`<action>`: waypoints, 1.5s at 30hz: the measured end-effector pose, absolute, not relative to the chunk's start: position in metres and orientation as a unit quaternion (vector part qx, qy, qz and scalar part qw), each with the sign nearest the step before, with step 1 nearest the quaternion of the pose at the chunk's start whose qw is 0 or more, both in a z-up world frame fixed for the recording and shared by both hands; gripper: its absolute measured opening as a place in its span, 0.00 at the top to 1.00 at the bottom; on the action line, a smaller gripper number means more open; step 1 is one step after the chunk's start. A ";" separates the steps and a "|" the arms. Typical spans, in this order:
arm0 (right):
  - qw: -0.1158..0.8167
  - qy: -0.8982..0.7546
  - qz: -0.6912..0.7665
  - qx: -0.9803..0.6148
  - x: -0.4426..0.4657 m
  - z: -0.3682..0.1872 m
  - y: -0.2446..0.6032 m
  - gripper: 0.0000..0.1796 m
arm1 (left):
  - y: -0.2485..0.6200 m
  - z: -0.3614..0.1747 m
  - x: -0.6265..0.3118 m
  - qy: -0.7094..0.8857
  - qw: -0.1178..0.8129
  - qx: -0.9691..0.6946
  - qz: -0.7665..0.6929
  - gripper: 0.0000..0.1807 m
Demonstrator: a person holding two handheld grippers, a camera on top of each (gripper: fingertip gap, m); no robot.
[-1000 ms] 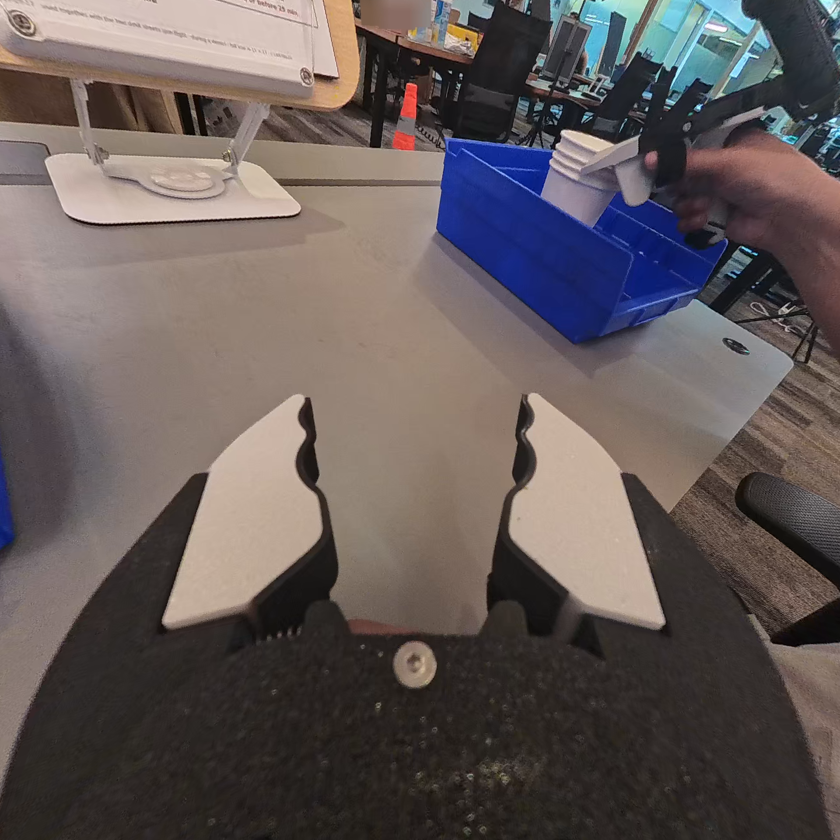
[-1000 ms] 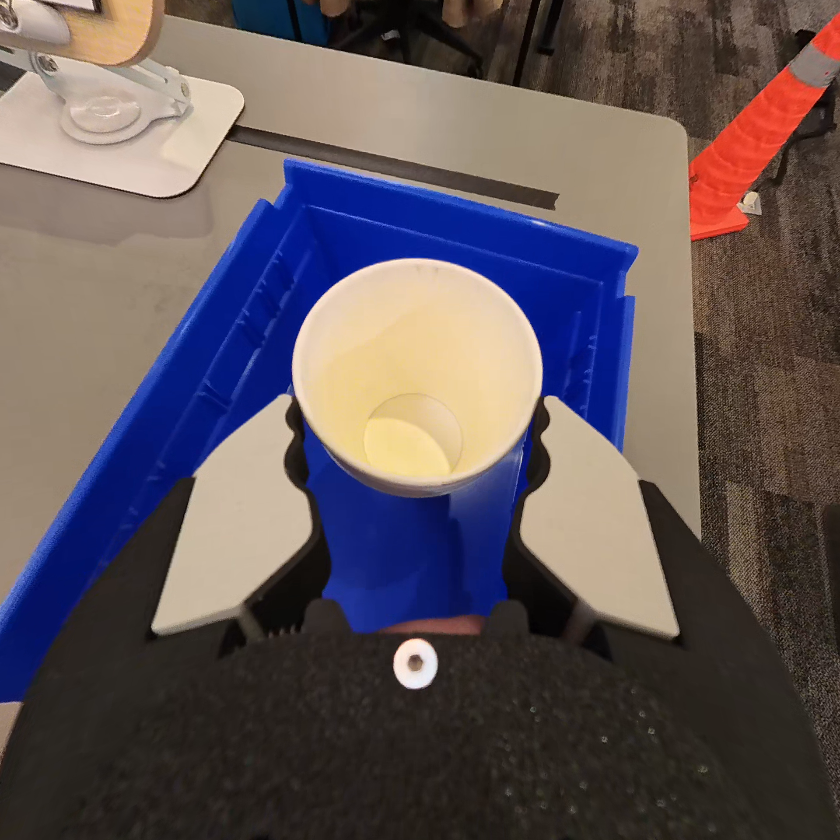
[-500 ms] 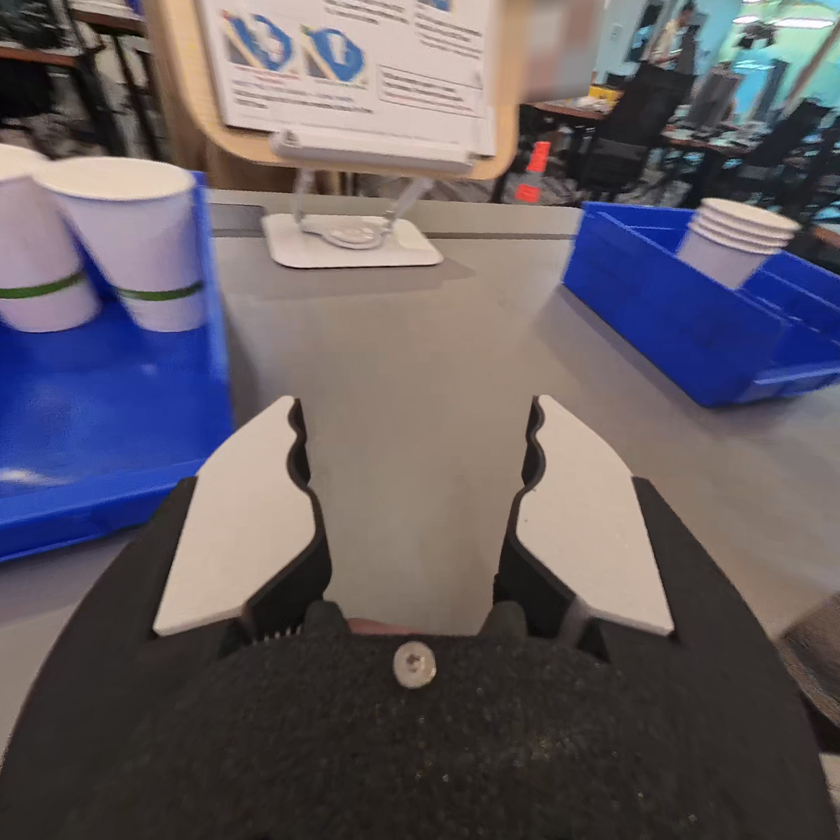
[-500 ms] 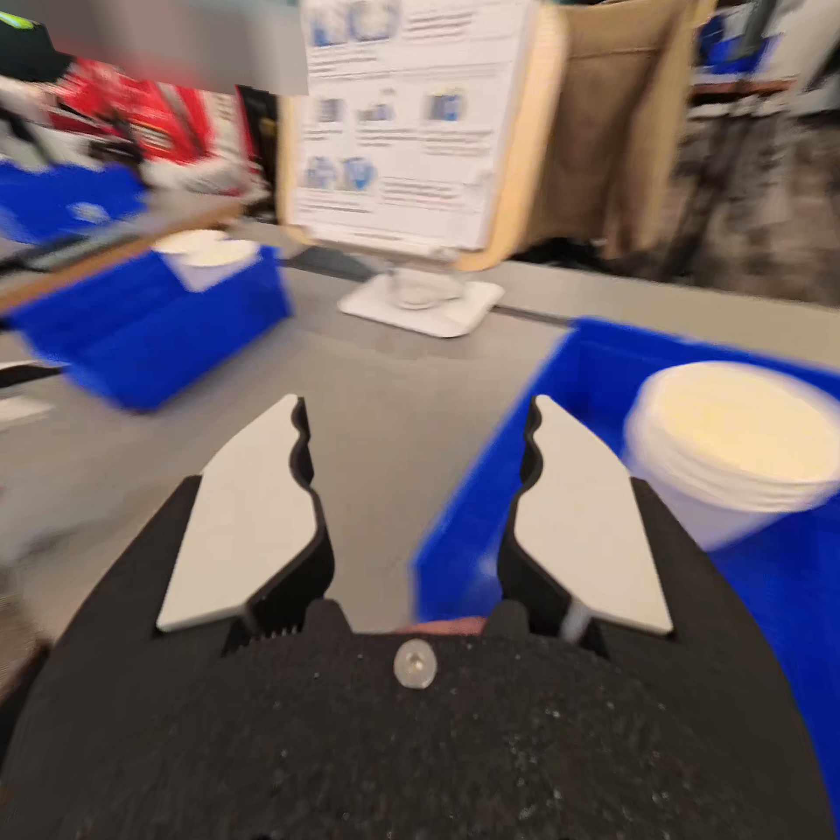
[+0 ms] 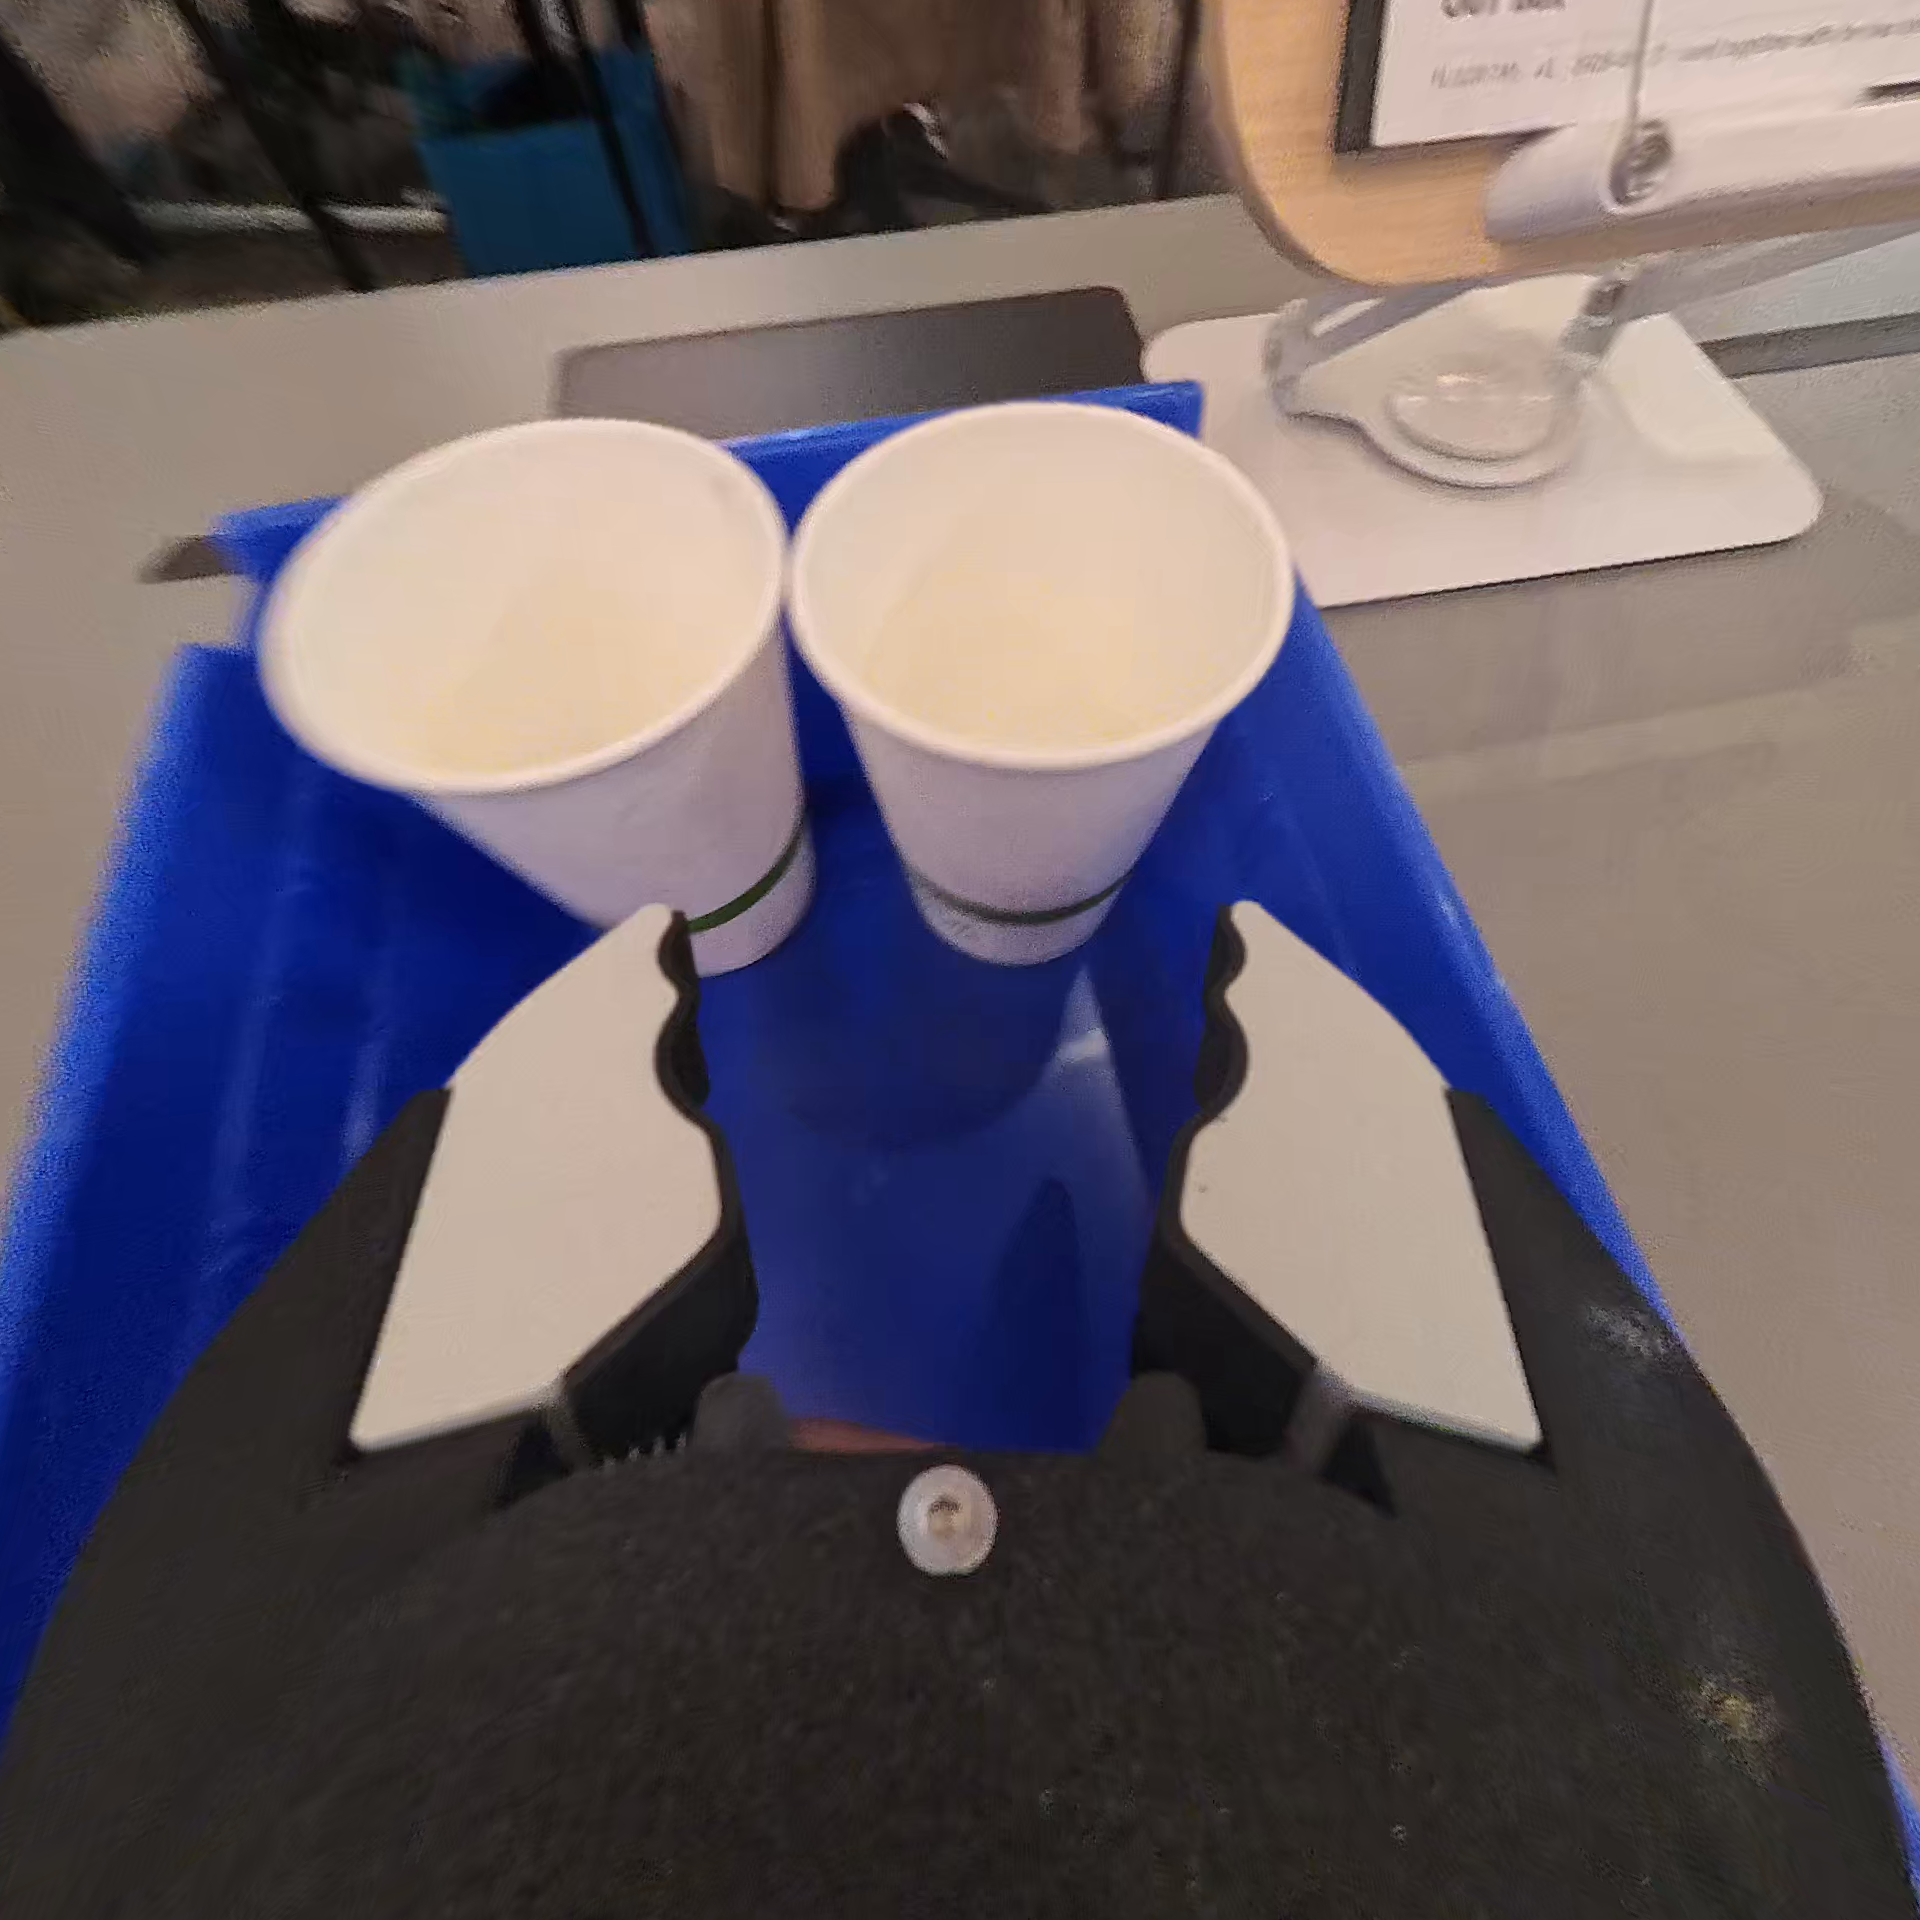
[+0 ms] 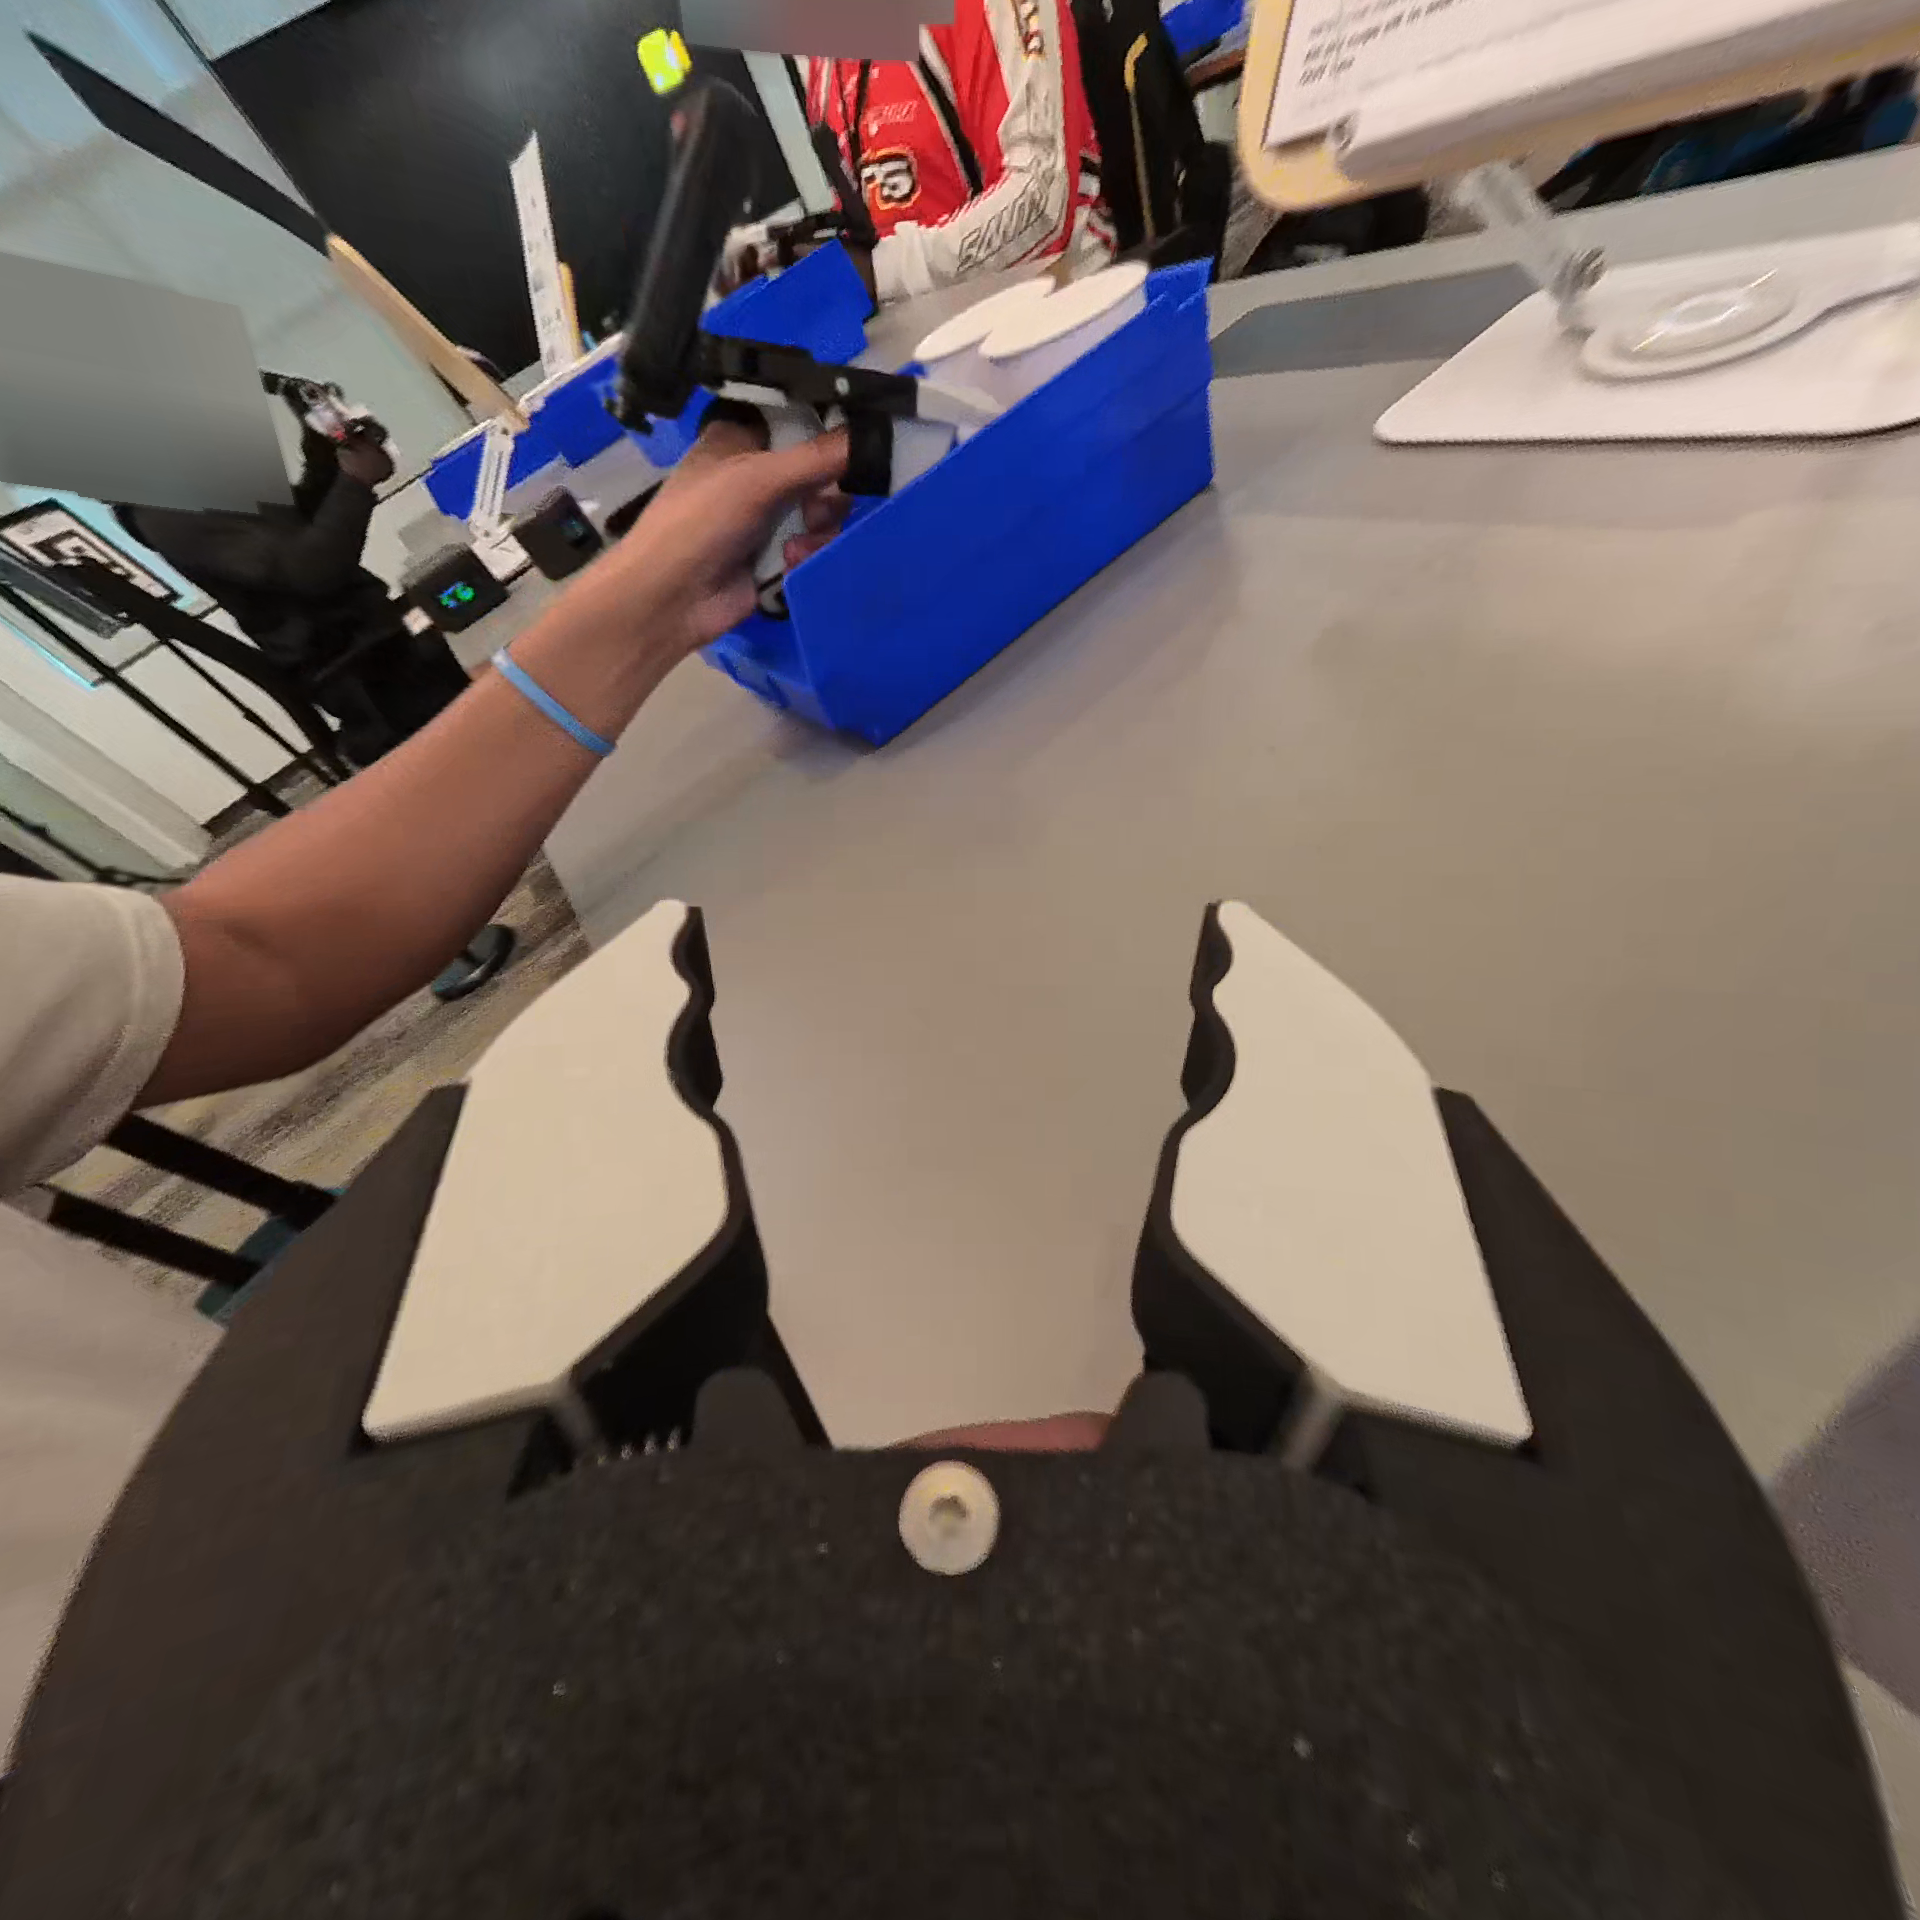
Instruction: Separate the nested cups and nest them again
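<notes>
In the left wrist view two white paper cups with a green band stand side by side in a blue bin: the left cup and the right cup. My left gripper is open and empty, just in front of and above the cups, over the bin. My right gripper is open and empty over bare grey table. In the right wrist view the same blue bin shows farther off with the cup rims, and a hand holds the left gripper there.
A white stand base with a wooden board sits on the table right of the bin; it also shows in the right wrist view. People and other blue bins are beyond the table's far edge.
My left gripper swung left from the open table to over the bin with the two cups. My right gripper let go of the cup stack in the other bin and turned left over the table.
</notes>
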State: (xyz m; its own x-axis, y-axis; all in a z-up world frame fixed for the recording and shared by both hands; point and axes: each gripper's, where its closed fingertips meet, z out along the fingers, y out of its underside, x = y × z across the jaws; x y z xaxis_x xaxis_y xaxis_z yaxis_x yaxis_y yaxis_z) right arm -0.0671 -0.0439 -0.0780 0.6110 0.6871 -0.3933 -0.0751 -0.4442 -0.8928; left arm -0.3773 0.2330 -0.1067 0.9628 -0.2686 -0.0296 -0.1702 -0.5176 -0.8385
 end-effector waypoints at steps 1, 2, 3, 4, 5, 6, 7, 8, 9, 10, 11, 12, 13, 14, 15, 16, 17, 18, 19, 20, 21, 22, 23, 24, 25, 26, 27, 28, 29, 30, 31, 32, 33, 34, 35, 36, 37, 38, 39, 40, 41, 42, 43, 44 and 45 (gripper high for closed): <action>0.493 -0.199 0.388 -0.753 -0.060 -0.075 -0.044 0.51 | 0.241 -0.114 -0.371 0.132 0.463 -0.874 -0.065 0.49; 0.496 -0.192 0.390 -0.751 -0.053 -0.072 -0.044 0.52 | 0.248 -0.121 -0.369 0.139 0.452 -0.879 -0.059 0.47; 0.498 -0.185 0.394 -0.750 -0.047 -0.070 -0.045 0.52 | 0.255 -0.125 -0.366 0.151 0.451 -0.878 -0.048 0.46; 0.500 -0.176 0.398 -0.749 -0.042 -0.068 -0.045 0.52 | 0.260 -0.128 -0.363 0.164 0.454 -0.875 -0.041 0.47; 0.502 -0.169 0.402 -0.747 -0.038 -0.066 -0.045 0.52 | 0.264 -0.132 -0.360 0.172 0.453 -0.874 -0.040 0.47; 0.504 -0.164 0.405 -0.745 -0.034 -0.065 -0.046 0.52 | 0.268 -0.135 -0.356 0.175 0.452 -0.874 -0.043 0.50; 0.505 -0.160 0.406 -0.745 -0.032 -0.064 -0.046 0.53 | 0.273 -0.136 -0.355 0.173 0.456 -0.872 -0.040 0.52; 0.507 -0.158 0.405 -0.744 -0.031 -0.063 -0.046 0.53 | 0.278 -0.138 -0.354 0.174 0.459 -0.870 -0.033 0.52; 0.508 -0.157 0.405 -0.744 -0.030 -0.062 -0.047 0.53 | 0.282 -0.139 -0.354 0.177 0.461 -0.869 -0.025 0.52; 0.508 -0.157 0.406 -0.743 -0.030 -0.061 -0.047 0.53 | 0.286 -0.141 -0.354 0.180 0.465 -0.867 -0.018 0.53; 0.508 -0.158 0.408 -0.742 -0.031 -0.060 -0.048 0.53 | 0.288 -0.143 -0.353 0.185 0.466 -0.865 -0.014 0.54; 0.506 -0.160 0.408 -0.742 -0.033 -0.060 -0.048 0.53 | 0.289 -0.144 -0.352 0.187 0.466 -0.865 -0.009 0.55; 0.506 -0.163 0.407 -0.743 -0.034 -0.061 -0.048 0.53 | 0.289 -0.144 -0.352 0.189 0.464 -0.865 -0.009 0.55; 0.505 -0.165 0.404 -0.744 -0.035 -0.061 -0.048 0.53 | 0.288 -0.143 -0.351 0.190 0.462 -0.866 -0.012 0.55; 0.505 -0.167 0.402 -0.745 -0.035 -0.061 -0.047 0.53 | 0.286 -0.141 -0.351 0.189 0.462 -0.866 -0.018 0.55; 0.504 -0.170 0.400 -0.746 -0.035 -0.062 -0.047 0.53 | 0.283 -0.137 -0.351 0.184 0.466 -0.865 -0.028 0.55; 0.504 -0.173 0.398 -0.747 -0.035 -0.062 -0.047 0.53 | 0.278 -0.133 -0.351 0.181 0.469 -0.863 -0.042 0.55; 0.504 -0.175 0.395 -0.748 -0.034 -0.061 -0.046 0.53 | 0.272 -0.128 -0.352 0.180 0.472 -0.861 -0.052 0.55; 0.506 -0.177 0.391 -0.749 -0.032 -0.061 -0.045 0.53 | 0.264 -0.121 -0.355 0.179 0.479 -0.858 -0.058 0.55; 0.508 -0.179 0.386 -0.749 -0.030 -0.060 -0.043 0.53 | 0.254 -0.114 -0.359 0.183 0.486 -0.852 -0.061 0.56; 0.509 -0.182 0.380 -0.751 -0.027 -0.060 -0.042 0.53 | 0.244 -0.106 -0.363 0.187 0.497 -0.845 -0.063 0.56; 0.509 -0.184 0.374 -0.753 -0.024 -0.060 -0.040 0.53 | 0.233 -0.096 -0.367 0.192 0.509 -0.837 -0.066 0.56; 0.508 -0.187 0.370 -0.755 -0.021 -0.060 -0.039 0.53 | 0.220 -0.088 -0.371 0.199 0.519 -0.829 -0.071 0.56; 0.507 -0.192 0.367 -0.756 -0.019 -0.059 -0.037 0.54 | 0.208 -0.079 -0.375 0.204 0.527 -0.821 -0.077 0.56; 0.506 -0.198 0.364 -0.757 -0.017 -0.058 -0.035 0.54 | 0.195 -0.070 -0.377 0.210 0.536 -0.814 -0.084 0.56; 0.503 -0.209 0.361 -0.757 -0.016 -0.056 -0.033 0.54 | 0.183 -0.061 -0.377 0.219 0.541 -0.806 -0.096 0.56; 0.498 -0.225 0.356 -0.758 -0.018 -0.054 -0.030 0.54 | 0.170 -0.052 -0.374 0.232 0.545 -0.798 -0.109 0.56; 0.495 -0.245 0.347 -0.758 -0.020 -0.050 -0.027 0.54 | 0.158 -0.043 -0.368 0.248 0.548 -0.790 -0.121 0.56; 0.492 -0.267 0.337 -0.757 -0.024 -0.047 -0.022 0.54 | 0.147 -0.034 -0.361 0.265 0.553 -0.779 -0.128 0.56; 0.482 -0.288 0.329 -0.759 -0.029 -0.044 -0.017 0.53 | 0.137 -0.024 -0.352 0.283 0.560 -0.768 -0.130 0.56; 0.469 -0.310 0.333 -0.757 -0.038 -0.041 -0.012 0.52 | 0.128 -0.016 -0.341 0.300 0.567 -0.755 -0.133 0.56; 0.461 -0.330 0.344 -0.748 -0.049 -0.034 -0.008 0.51 | 0.118 -0.009 -0.327 0.321 0.570 -0.743 -0.140 0.56; 0.460 -0.351 0.352 -0.736 -0.059 -0.025 -0.003 0.51 | 0.107 -0.004 -0.309 0.348 0.566 -0.731 -0.155 0.56; 0.462 -0.373 0.354 -0.723 -0.069 -0.016 0.002 0.51 | 0.096 -0.001 -0.290 0.375 0.561 -0.718 -0.174 0.56; 0.463 -0.398 0.353 -0.709 -0.078 -0.007 0.006 0.51 | 0.085 0.001 -0.271 0.399 0.555 -0.703 -0.193 0.56; 0.464 -0.420 0.349 -0.697 -0.086 0.002 0.011 0.50 | 0.073 0.002 -0.252 0.425 0.546 -0.690 -0.213 0.56; 0.466 -0.441 0.344 -0.685 -0.093 0.011 0.015 0.50 | 0.063 0.001 -0.234 0.449 0.535 -0.678 -0.231 0.56; 0.465 -0.465 0.342 -0.672 -0.100 0.018 0.017 0.50 | 0.053 -0.001 -0.217 0.471 0.524 -0.666 -0.246 0.56; 0.457 -0.493 0.341 -0.657 -0.106 0.023 0.016 0.50 | 0.044 -0.004 -0.202 0.492 0.511 -0.655 -0.259 0.56; 0.446 -0.518 0.336 -0.648 -0.110 0.024 0.016 0.48 | 0.038 -0.007 -0.189 0.509 0.500 -0.648 -0.267 0.56; 0.431 -0.543 0.327 -0.643 -0.113 0.023 0.015 0.47 | 0.032 -0.012 -0.177 0.524 0.490 -0.641 -0.272 0.56; 0.417 -0.566 0.314 -0.638 -0.115 0.021 0.015 0.45 | 0.027 -0.018 -0.167 0.540 0.476 -0.637 -0.274 0.56; 0.410 -0.581 0.300 -0.636 -0.116 0.018 0.016 0.44 | 0.024 -0.024 -0.158 0.555 0.465 -0.634 -0.272 0.56; 0.397 -0.595 0.293 -0.634 -0.117 0.015 0.015 0.43 | 0.021 -0.030 -0.150 0.567 0.456 -0.631 -0.270 0.56; 0.380 -0.609 0.290 -0.634 -0.119 0.010 0.012 0.43 | 0.018 -0.035 -0.143 0.577 0.447 -0.628 -0.269 0.56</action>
State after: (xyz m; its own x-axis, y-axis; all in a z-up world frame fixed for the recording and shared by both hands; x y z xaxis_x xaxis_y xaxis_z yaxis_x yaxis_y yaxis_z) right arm -0.1186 0.0124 0.0105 0.0911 0.9913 0.0952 0.5513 0.0294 -0.8338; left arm -0.1425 0.0181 -0.0354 0.1885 -0.9656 -0.1792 -0.4844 0.0673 -0.8723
